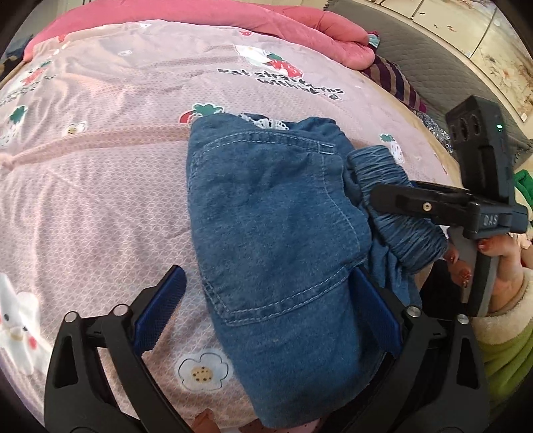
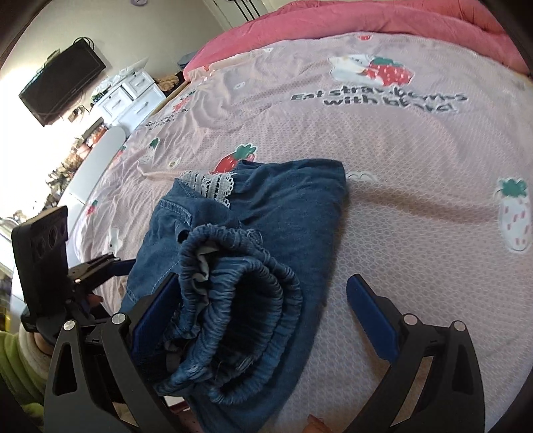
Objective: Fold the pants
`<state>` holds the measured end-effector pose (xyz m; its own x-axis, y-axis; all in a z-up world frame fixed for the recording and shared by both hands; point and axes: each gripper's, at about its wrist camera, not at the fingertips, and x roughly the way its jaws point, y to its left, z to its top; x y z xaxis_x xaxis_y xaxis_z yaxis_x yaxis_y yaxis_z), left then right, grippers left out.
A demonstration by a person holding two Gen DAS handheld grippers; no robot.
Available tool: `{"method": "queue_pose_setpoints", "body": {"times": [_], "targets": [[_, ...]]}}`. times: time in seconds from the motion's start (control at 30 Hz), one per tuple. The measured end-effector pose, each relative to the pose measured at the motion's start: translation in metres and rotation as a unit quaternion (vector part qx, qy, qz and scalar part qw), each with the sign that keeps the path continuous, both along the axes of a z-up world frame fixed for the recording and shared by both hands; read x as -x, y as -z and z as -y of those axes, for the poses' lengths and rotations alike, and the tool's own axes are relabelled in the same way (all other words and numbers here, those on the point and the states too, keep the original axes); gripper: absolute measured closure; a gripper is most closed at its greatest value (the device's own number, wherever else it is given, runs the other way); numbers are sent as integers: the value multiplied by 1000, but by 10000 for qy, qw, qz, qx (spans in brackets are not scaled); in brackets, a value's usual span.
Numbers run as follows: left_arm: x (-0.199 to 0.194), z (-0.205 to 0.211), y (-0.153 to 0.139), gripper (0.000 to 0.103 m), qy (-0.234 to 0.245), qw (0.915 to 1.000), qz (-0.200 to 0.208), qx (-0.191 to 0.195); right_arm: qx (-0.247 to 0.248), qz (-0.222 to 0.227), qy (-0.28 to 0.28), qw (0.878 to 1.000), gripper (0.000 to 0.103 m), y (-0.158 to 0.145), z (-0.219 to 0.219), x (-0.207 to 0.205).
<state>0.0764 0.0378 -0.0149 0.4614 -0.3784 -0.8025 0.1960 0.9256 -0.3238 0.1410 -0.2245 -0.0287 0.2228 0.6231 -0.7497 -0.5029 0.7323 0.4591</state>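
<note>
The blue denim pants (image 1: 276, 239) lie folded into a small bundle on the pink bedsheet (image 1: 100, 186), with a back pocket on top and white lace at the far end. My left gripper (image 1: 266, 299) is open, its blue pads on either side of the near end of the bundle. My right gripper (image 2: 263, 299) is open around the gathered elastic waistband (image 2: 240, 316); the waistband rests against its left pad (image 2: 156, 319). In the left wrist view the right gripper (image 1: 376, 196) reaches in from the right over the waistband (image 1: 396, 210).
A pink quilt (image 1: 206, 16) is bunched at the far side of the bed. A striped cloth (image 1: 396, 80) lies at the bed's right edge. A white dresser (image 2: 130, 96) and a wall-mounted TV (image 2: 63, 80) stand beyond the left edge.
</note>
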Motion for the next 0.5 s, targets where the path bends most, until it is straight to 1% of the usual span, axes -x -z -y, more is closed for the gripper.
{"method": "queue_pose_setpoints", "body": {"times": [0.07,0.1,0.13,0.17,0.2,0.23,0.27,0.37,0.5], "targets": [[-1,3,1,23,53,10000,-1,8,-51,-25,-29,10000,5,4,-2,-1],[-1,4,2,25,75,10000,-1,21,-39,-31,-28,10000,6,5,-2,-2],[-2,5,2,29,110,9999,-10,20,-44,-42,-42,10000,14,7,-3,-2],[-2,6,2,35,131,9999,8,6,-150,-78,-106,9998,33,8,-4,-2],[-2,6,2,39,135,9999,15,8,-208,-114,-126,9996,38,8,-4,-2],[-2,7,1,46,143,9999,28,-8,-188,-69,-124,9997,40,8,-5,-1],[-1,10,-1,52,176,9998,109,-81,-174,-19,-156,9997,47,7,-6,0],[2,16,-8,62,268,9989,291,-262,-118,161,-158,9997,54,-1,-8,6],[3,17,-22,68,300,9982,454,-248,-2,560,-197,9982,58,-19,-12,13]]}}
